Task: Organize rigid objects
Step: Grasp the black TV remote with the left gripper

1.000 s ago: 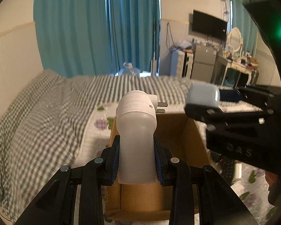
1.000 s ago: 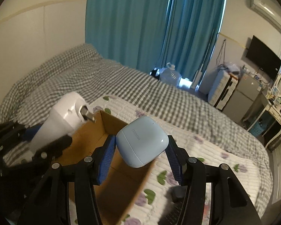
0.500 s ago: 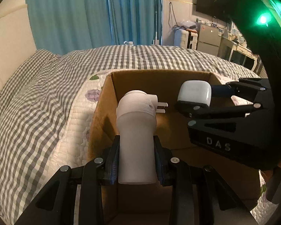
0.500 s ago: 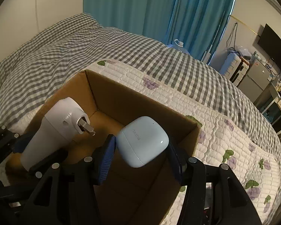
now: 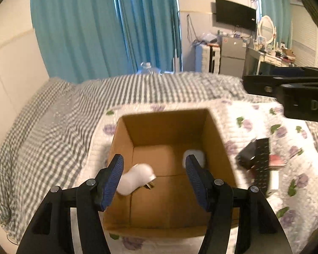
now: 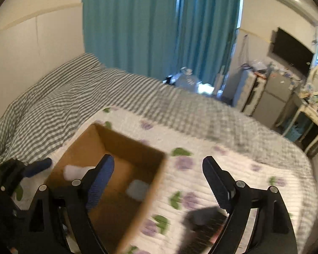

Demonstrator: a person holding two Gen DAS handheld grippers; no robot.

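- The bed, spread with a checked blanket and a flowered quilt, is being used as the work surface, and both views are blurred by motion.
- The cardboard box is standing open on the quilt, just beyond the left gripper and to the near left of the right gripper.
- The left gripper is being held over the box's near edge with its jaws spread wide and nothing between them; half a second ago the white plug adapter was being clamped there.
- The right gripper is likewise being carried with its jaws parted and empty, off to the right of the box over the quilt; half a second ago the pale blue case was being gripped in it above the box.
- The white plug adapter is now lying on the box floor at the near left, its metal prongs pointing right.
- The pale blue case is now lying on the box floor against the right wall.
- Two items are therefore being counted as stowed.
- A dark remote and other small things are lying on the quilt right of the box, and are probably being left for the next pick.
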